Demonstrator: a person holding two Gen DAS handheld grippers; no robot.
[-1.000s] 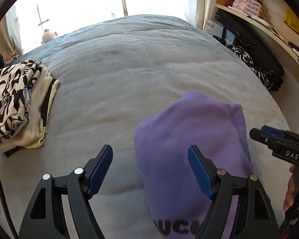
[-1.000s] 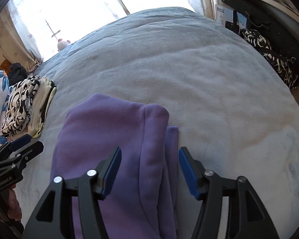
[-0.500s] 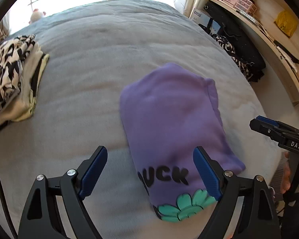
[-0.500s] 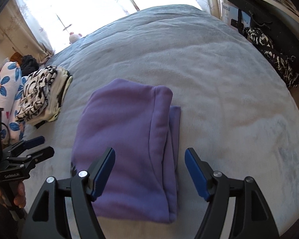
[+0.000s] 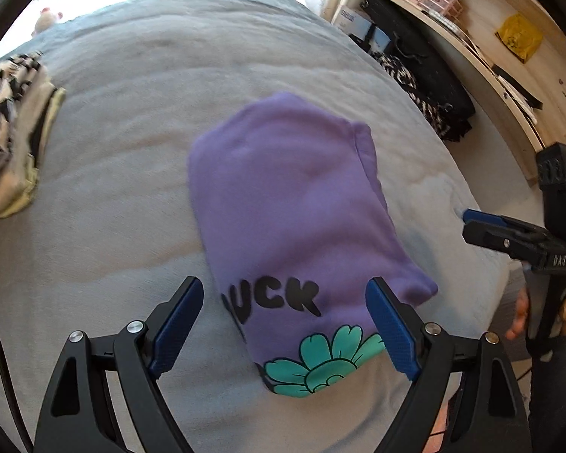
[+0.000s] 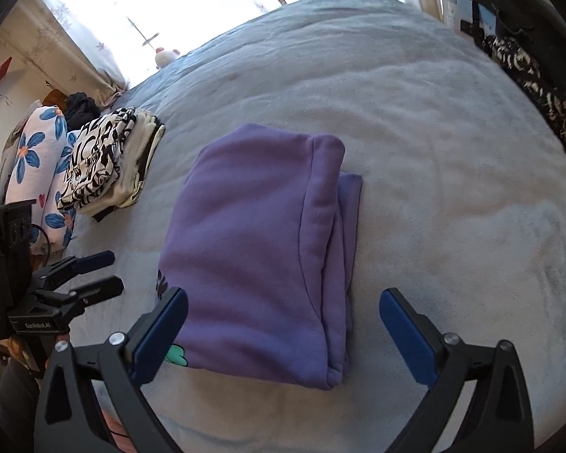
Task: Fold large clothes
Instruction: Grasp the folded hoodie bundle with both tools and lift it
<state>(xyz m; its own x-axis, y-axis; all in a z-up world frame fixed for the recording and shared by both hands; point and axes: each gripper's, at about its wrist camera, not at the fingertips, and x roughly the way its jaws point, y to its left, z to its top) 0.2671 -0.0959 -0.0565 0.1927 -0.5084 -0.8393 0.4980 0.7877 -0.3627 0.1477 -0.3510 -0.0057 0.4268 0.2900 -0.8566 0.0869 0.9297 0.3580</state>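
Two grippers hang over a grey blanket spread on the bed, and neither holds anything. The left gripper has its blue pads spread wide, with the near end of the folded purple sweatshirt seen between them but untouched. The right gripper is opening its jaws at this moment; the sweatshirt's near edge shows in the gap, and the pads stand clear of the cloth.

In the right wrist view the sweatshirt lies at the centre of the blanket as a neat rectangle, its folded layers stacked along the 3 o'clock side. In the left wrist view its near end carries black lettering and a teal flower print (only part of the word can be read).

A stack of folded clothes, black-and-white patterned on top, sits at about 10 o'clock from the sweatshirt, well apart from it. Beyond that, at the blanket's edge, lies a white pillow with blue flowers. A dark patterned garment hangs off the blanket at 2 o'clock in the left wrist view, below a wooden shelf.
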